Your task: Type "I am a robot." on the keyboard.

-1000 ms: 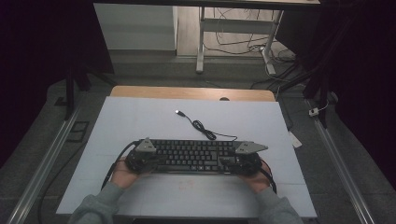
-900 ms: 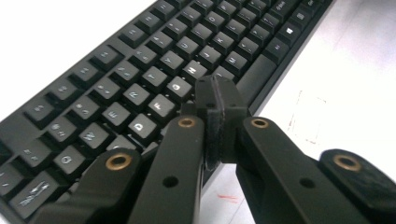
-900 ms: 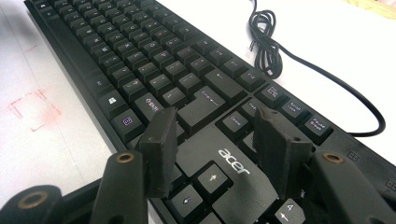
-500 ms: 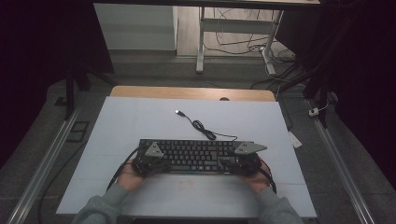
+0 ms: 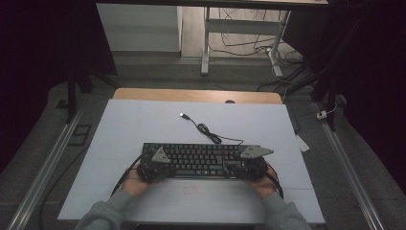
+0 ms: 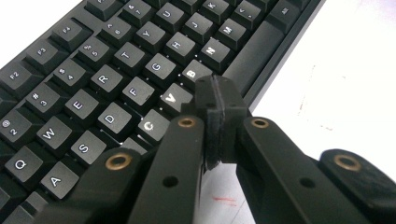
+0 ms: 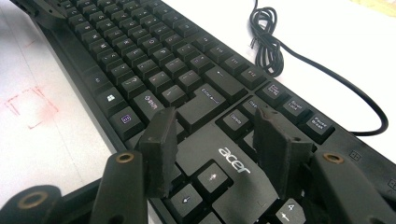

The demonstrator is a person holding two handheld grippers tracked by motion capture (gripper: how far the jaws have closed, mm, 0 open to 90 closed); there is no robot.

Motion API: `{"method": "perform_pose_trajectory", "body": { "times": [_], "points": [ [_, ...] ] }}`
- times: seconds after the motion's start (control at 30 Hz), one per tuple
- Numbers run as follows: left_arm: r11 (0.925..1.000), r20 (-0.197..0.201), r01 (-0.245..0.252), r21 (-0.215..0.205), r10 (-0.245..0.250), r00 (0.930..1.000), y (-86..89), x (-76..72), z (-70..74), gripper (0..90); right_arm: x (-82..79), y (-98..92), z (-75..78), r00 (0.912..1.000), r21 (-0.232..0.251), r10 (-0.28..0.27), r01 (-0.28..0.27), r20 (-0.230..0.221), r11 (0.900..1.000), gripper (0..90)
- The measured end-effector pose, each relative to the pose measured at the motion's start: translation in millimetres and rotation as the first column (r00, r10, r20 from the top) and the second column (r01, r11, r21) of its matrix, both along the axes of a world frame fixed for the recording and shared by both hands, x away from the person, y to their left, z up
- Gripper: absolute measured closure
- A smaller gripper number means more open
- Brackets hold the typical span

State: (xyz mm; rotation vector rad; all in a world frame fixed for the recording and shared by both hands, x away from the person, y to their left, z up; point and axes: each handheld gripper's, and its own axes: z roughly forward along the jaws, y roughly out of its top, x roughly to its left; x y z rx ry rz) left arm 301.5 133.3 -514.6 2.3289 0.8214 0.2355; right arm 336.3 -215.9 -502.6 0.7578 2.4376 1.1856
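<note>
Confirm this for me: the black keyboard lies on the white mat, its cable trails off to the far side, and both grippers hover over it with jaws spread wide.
Not quite. The left gripper has its jaws pressed shut, tips over the keyboard near the B key, as the left gripper view shows. The right gripper is spread; mat and cable are as stated.

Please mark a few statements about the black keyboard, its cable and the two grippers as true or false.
1. The left gripper has its jaws shut together over the black plastic keyboard. True.
2. The right gripper is shut tight. False: its jaws stand apart above the arrow keys.
3. The keyboard's black cable is plugged into a socket. False: its plug lies loose on the white tabletop.
4. The cable is partly coiled behind the keyboard. True.
5. The keyboard stands upright on its edge. False: it lies flat.
</note>
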Motion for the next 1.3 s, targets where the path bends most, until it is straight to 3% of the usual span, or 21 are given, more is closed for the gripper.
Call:
{"method": "perform_pose_trajectory", "body": {
  "times": [0.63, 0.77, 0.93, 1.07, 1.3],
  "points": [
    [0.9998, 0.013, -0.010, 0.015, 0.010, 0.9999, -0.5, 0.4, -1.2, 88.7, 0.1, 0.4, -0.2, 1.0000, -0.001, 0.002, -0.002, 0.005, 1.000, 50.1],
    [0.9991, 0.030, -0.030, -0.030, 0.031, 0.9991, 7.4, 0.1, 5.7, 88.6, 0.2, 0.0, 0.0, 1.0000, 0.000, 0.001, -0.001, 0.006, 1.000, 50.1],
    [0.9928, 0.040, -0.065, -0.101, 0.069, 0.9968, 19.0, 0.6, 15.3, 87.1, 0.1, 0.0, 0.0, 1.0000, 0.000, 0.000, 0.000, 0.003, 1.000, 50.1],
    [0.9862, 0.048, -0.088, -0.140, 0.095, 0.9943, 27.4, 1.0, 21.4, 80.4, 0.2, -0.3, 0.3, 1.0000, -0.003, 0.000, 0.000, 0.004, 1.000, 50.1],
    [0.9766, 0.064, -0.135, -0.168, 0.147, 0.9871, 35.2, 1.5, 25.5, 57.0, 0.3, -0.3, 0.2, 1.0000, -0.005, -0.001, 0.001, 0.003, 1.000, 50.0]
  ]
}}
